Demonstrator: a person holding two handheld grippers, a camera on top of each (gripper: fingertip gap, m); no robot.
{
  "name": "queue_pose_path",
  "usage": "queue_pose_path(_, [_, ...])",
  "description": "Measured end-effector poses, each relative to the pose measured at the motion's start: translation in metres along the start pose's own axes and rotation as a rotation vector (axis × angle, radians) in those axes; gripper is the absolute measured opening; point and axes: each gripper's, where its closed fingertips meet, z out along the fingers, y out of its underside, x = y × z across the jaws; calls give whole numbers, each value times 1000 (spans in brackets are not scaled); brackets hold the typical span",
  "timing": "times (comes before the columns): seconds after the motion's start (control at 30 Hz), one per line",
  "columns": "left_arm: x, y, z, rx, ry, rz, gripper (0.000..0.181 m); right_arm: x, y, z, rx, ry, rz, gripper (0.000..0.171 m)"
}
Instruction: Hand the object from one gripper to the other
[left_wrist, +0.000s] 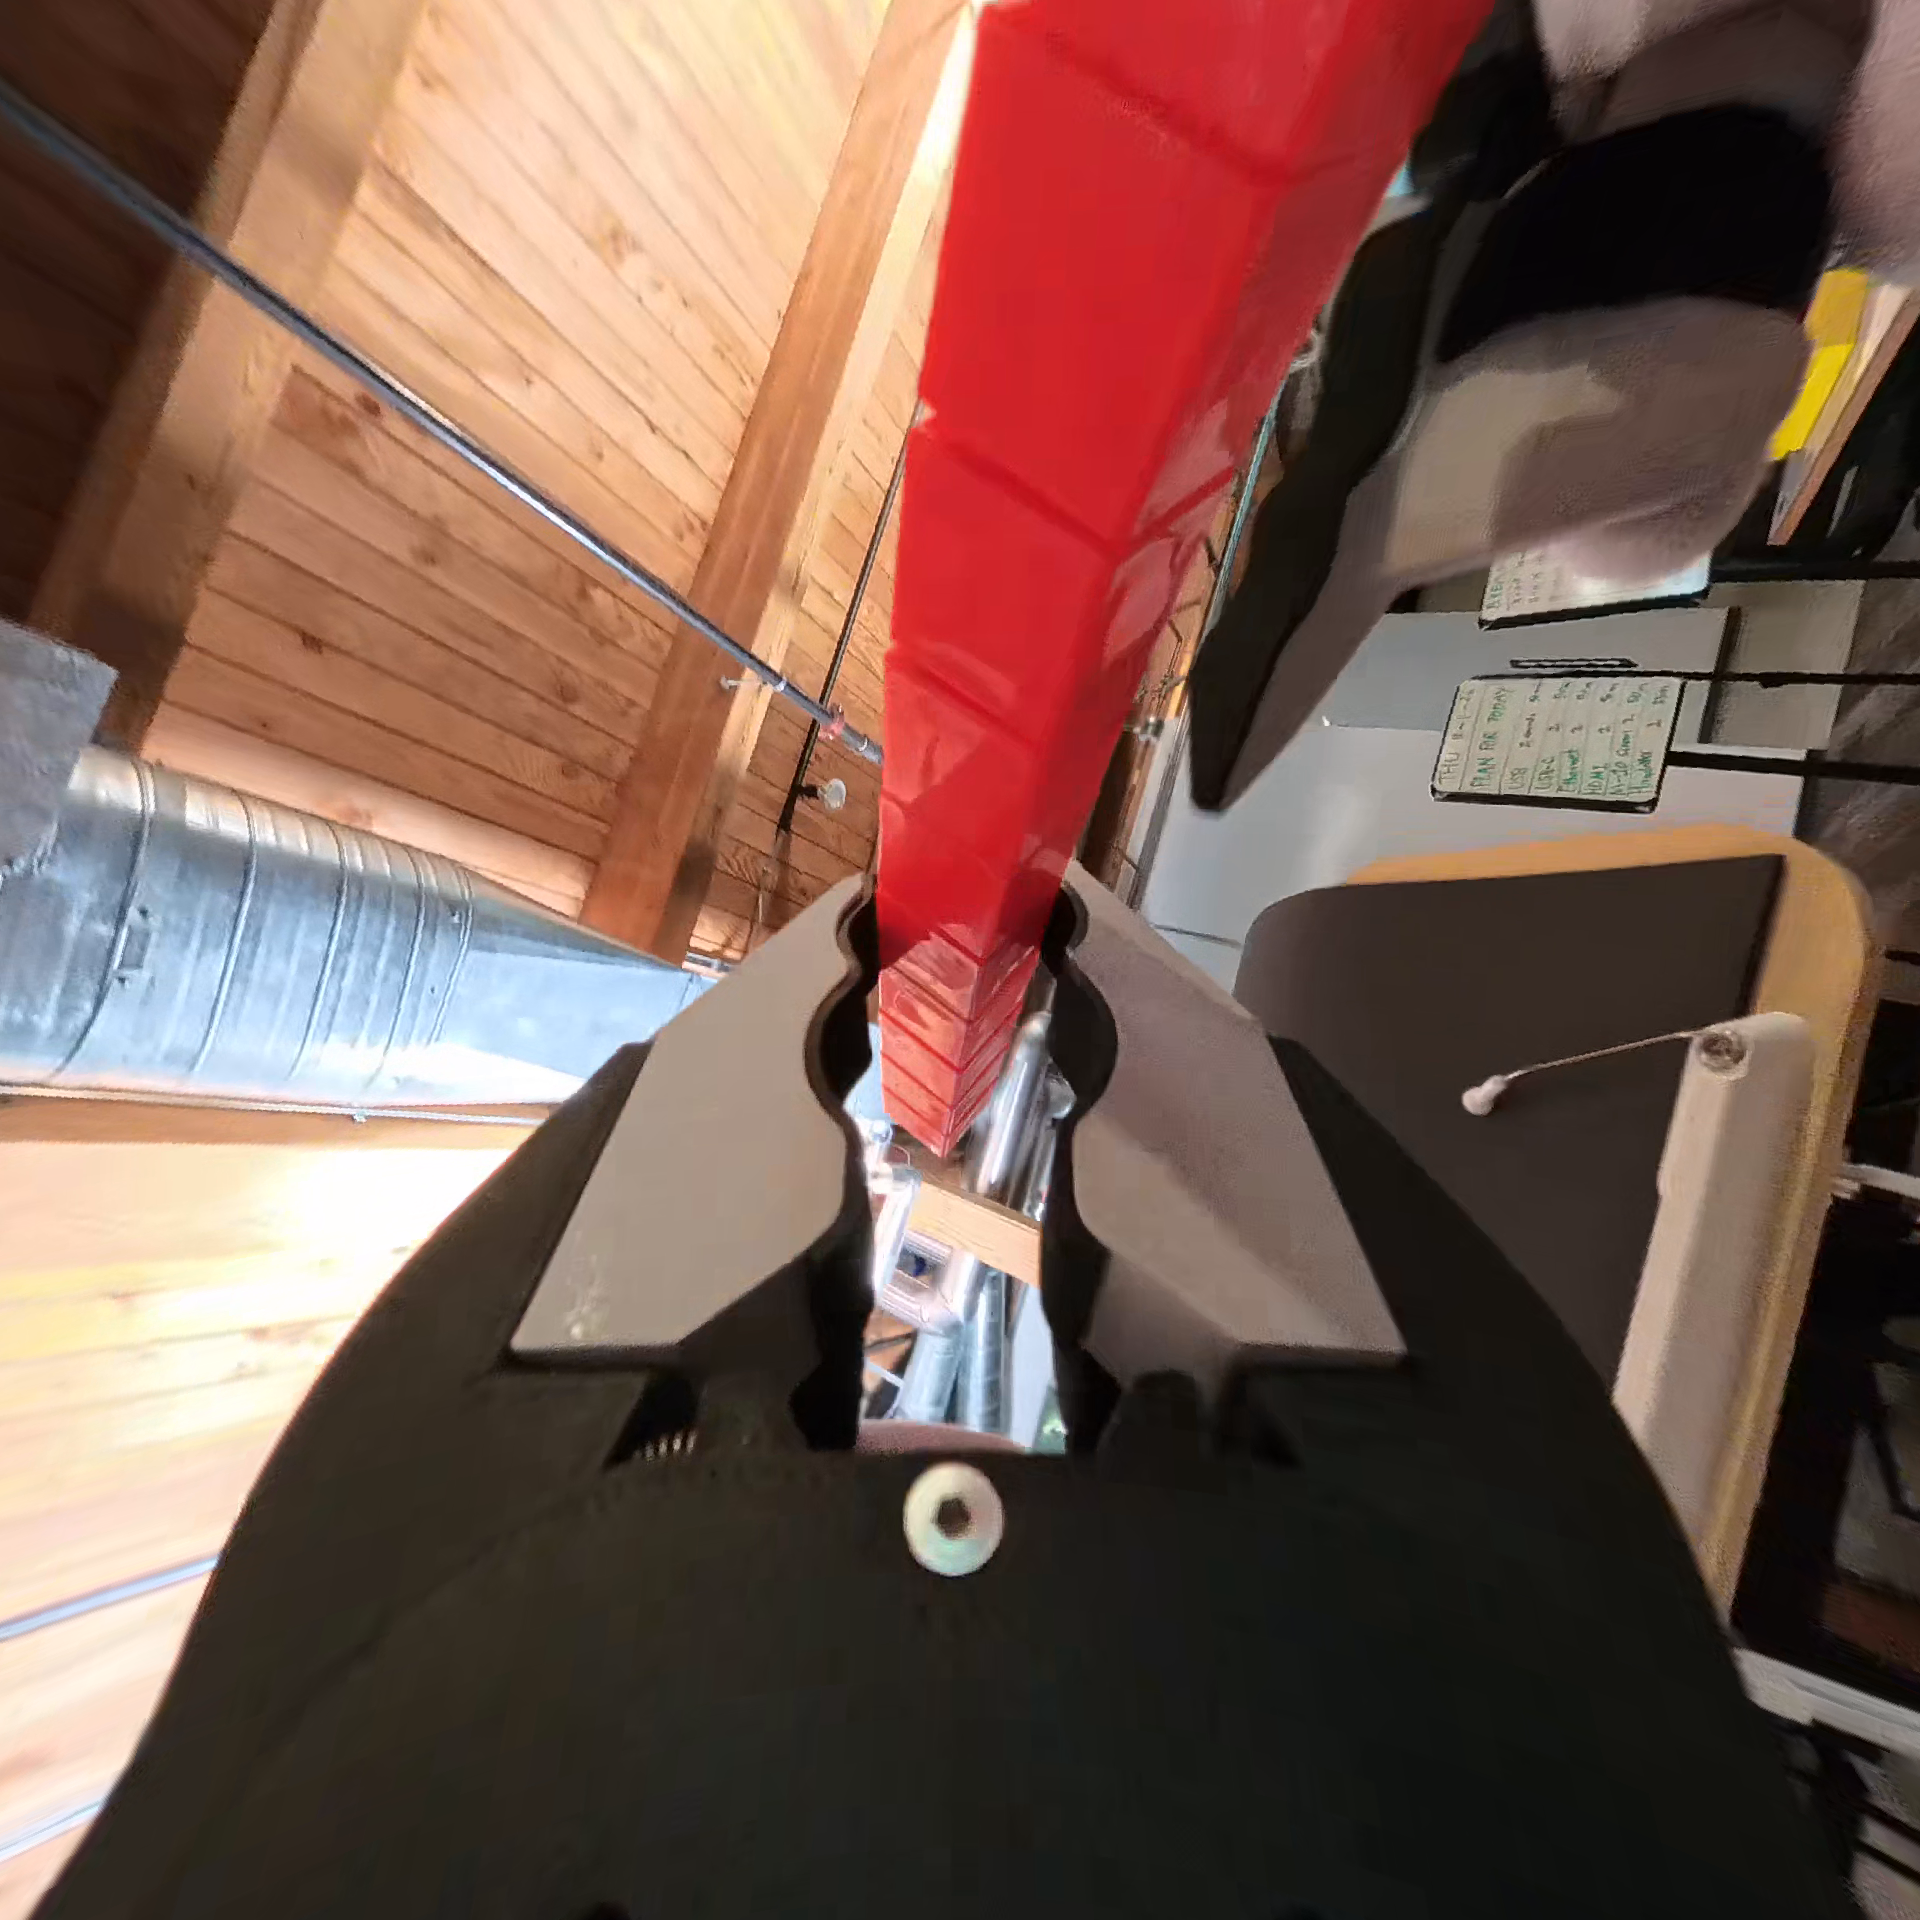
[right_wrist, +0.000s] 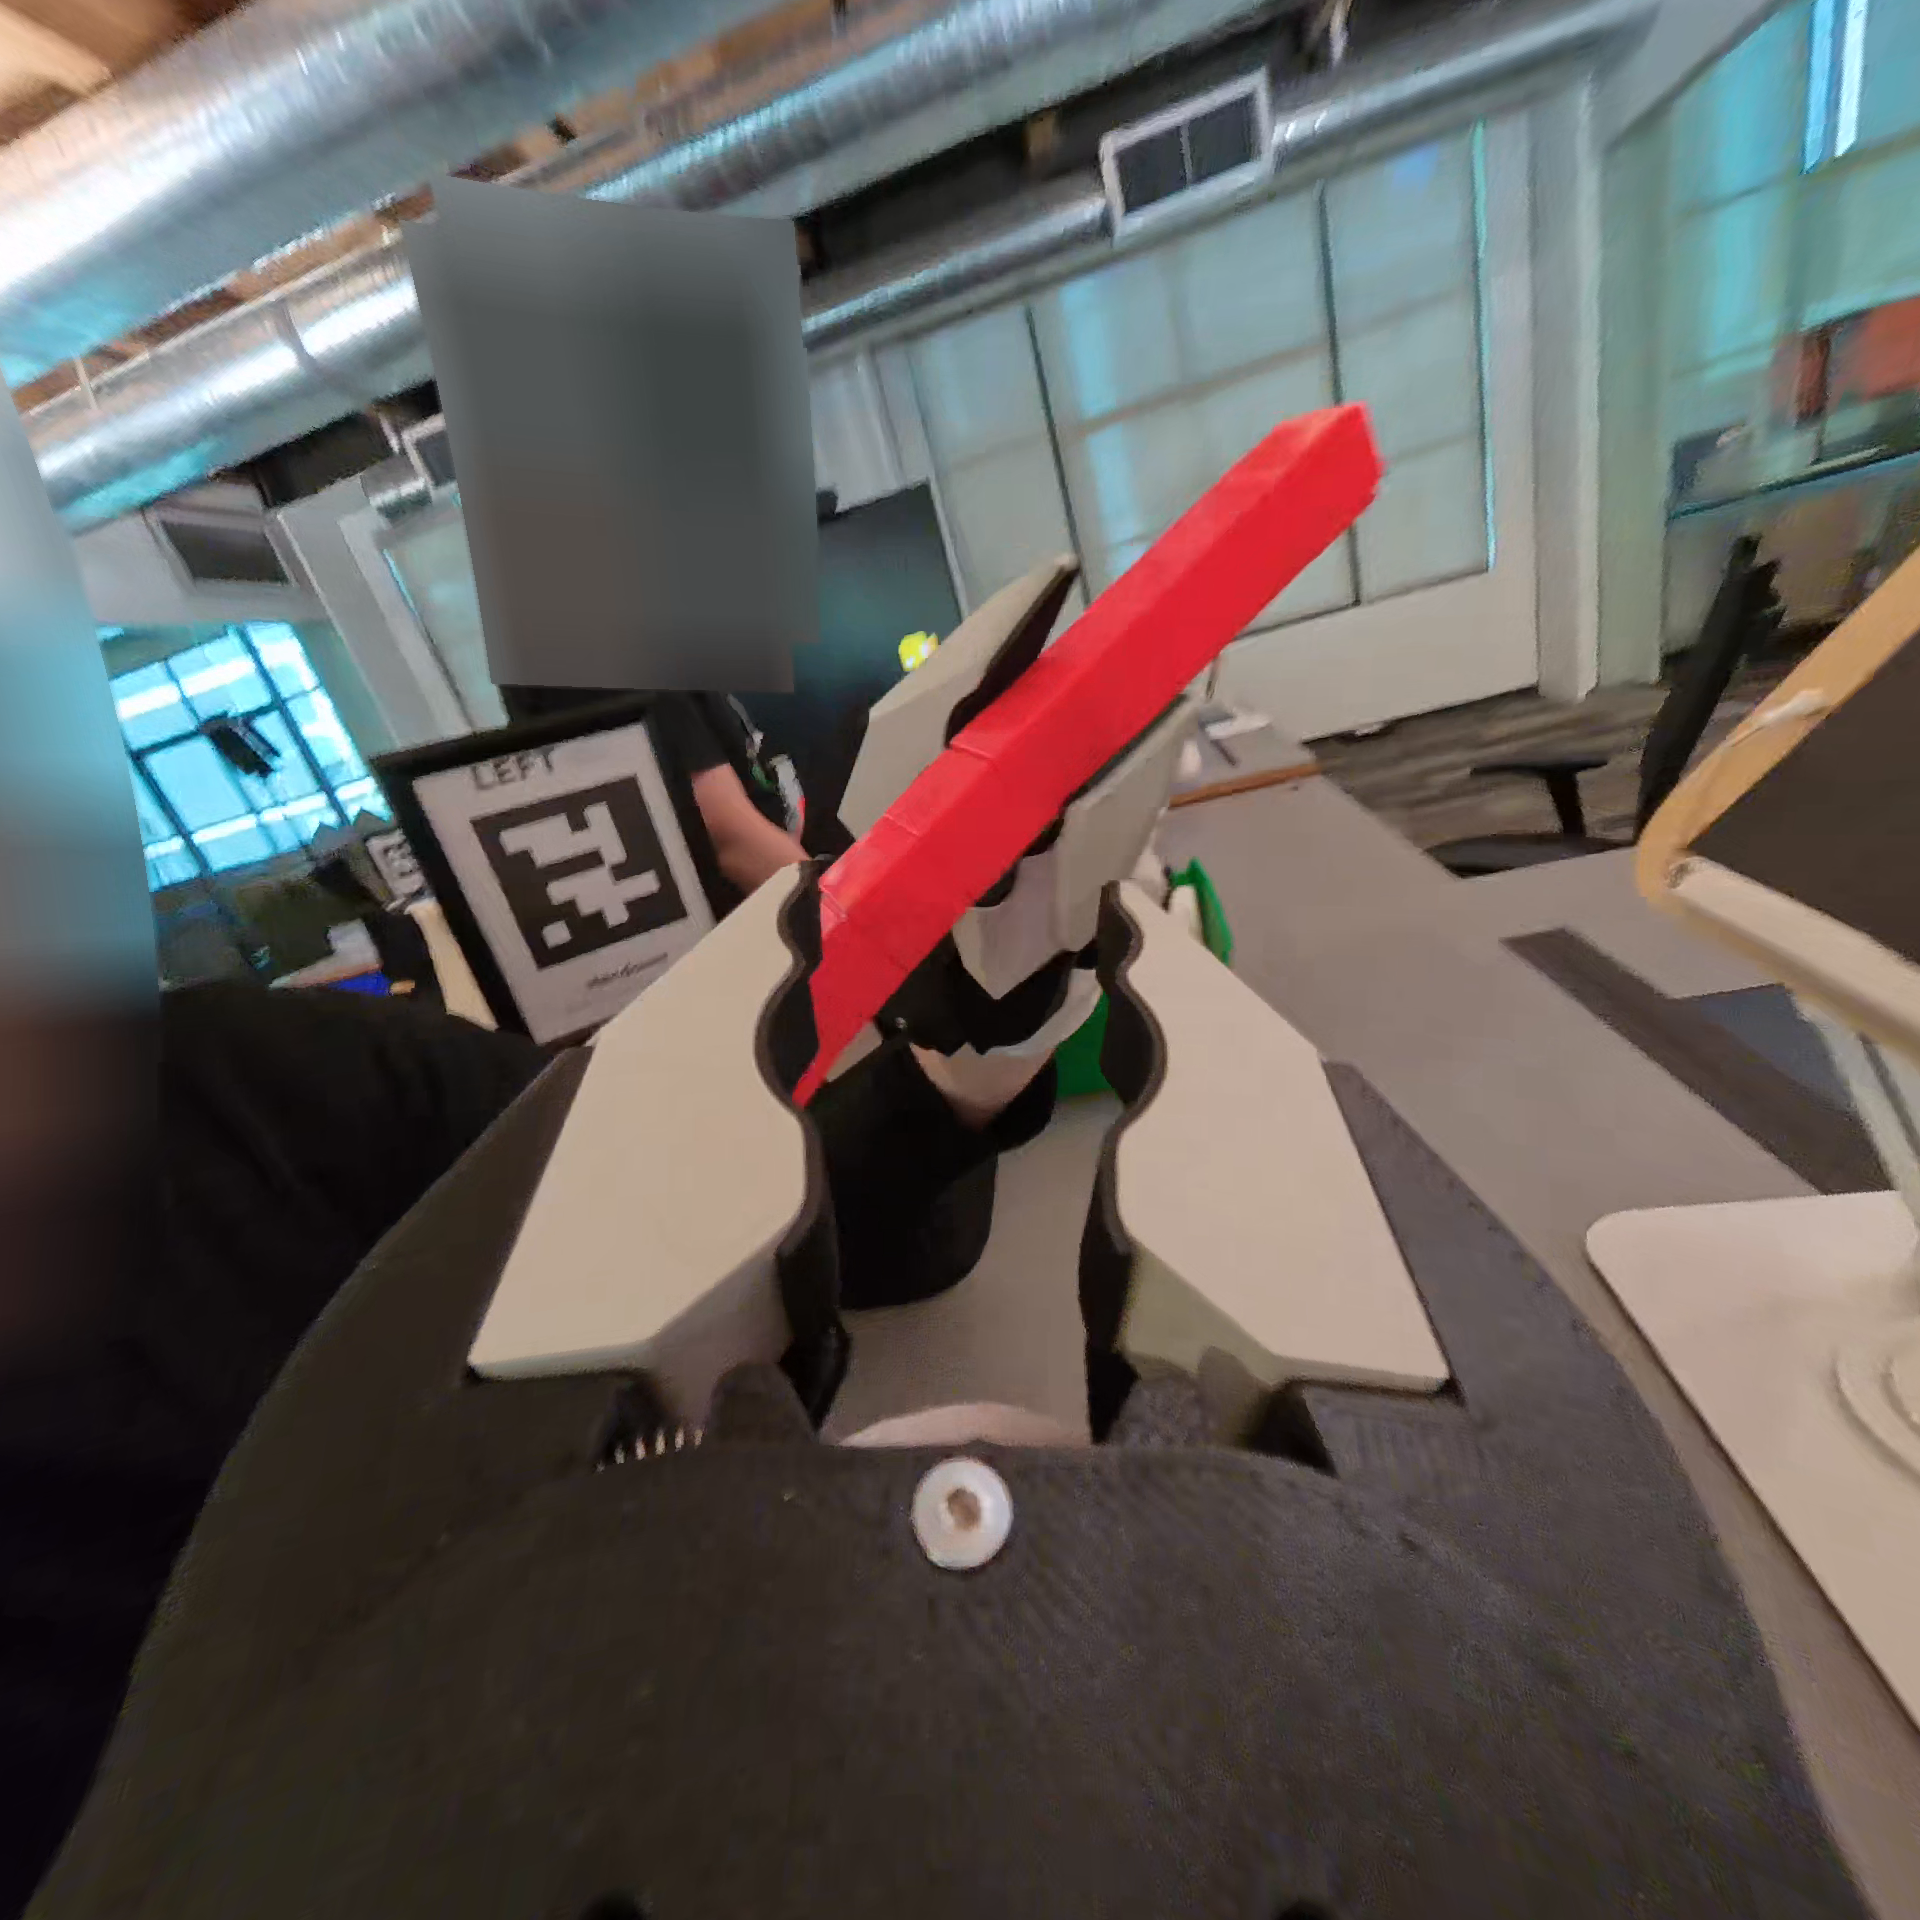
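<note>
Red bar (left_wrist: 1049, 582) clamped in left tool (left_wrist: 961, 935); right tool (right_wrist: 961, 935) open.

The left hand-held gripper (left_wrist: 961, 914) points steeply upward, its two pale fingers (left_wrist: 717, 1122) drawn in close and clamped on something near their tips. The right hand-held gripper (right_wrist: 961, 925) faces it from just beside, level and a little tilted, its fingers (right_wrist: 665, 1153) spread apart, the left fingertip nearly touching what the other holds.
</note>
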Motion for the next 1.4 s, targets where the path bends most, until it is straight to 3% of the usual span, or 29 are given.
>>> queue_pose_path(0.17, [20, -18, 1, 32, 30, 65, 28, -15, 33, 10, -172, -93, 37, 46])
queue_pose_path(0.37, [19, -18, 0, 34, 16, 58, 28, -9, 35, 13, -162, -75, 25, 34])
queue_pose_path(0.53, [17, -11, 1, 16, 25, 26, 31, 2, 39, 15, -169, -13, -33, 27])
queue_pose_path(0.6, [14, -9, 0, 17, 23, 13, 40, 5, 38, 15, -164, 11, -59, 23])
queue_pose_path(0.73, [-3, 14, -1, -28, 9, -56, 53, 11, 32, 11, -145, 60, -113, 21])
queue_pose_path(0.83, [-12, 29, -4, -45, 35, -152, 52, 16, 27, 8, -134, 109, -153, 21])
queue_pose_path(0.9, [-16, 37, -5, -37, 77, -282, 45, 19, 24, 6, -122, 134, -201, 21])
queue_pose_path(1.03, [-18, 44, -4, 13, 267, -887, 44, 24, 14, 1, -97, 223, -358, 22])
queue_pose_path(1.13, [-22, 37, -2, 113, 414, -1391, 67, 42, 11, -6, -138, 394, -526, 21])
queue_pose_path(1.2, [-26, 38, 0, 162, 428, -1616, 71, 56, 11, -10, -194, 530, -669, 22])
queue_pose_path(1.4, [-1, 21, 11, 109, 460, -1752, 80, 84, -3, -27, -290, 986, -1046, 22])
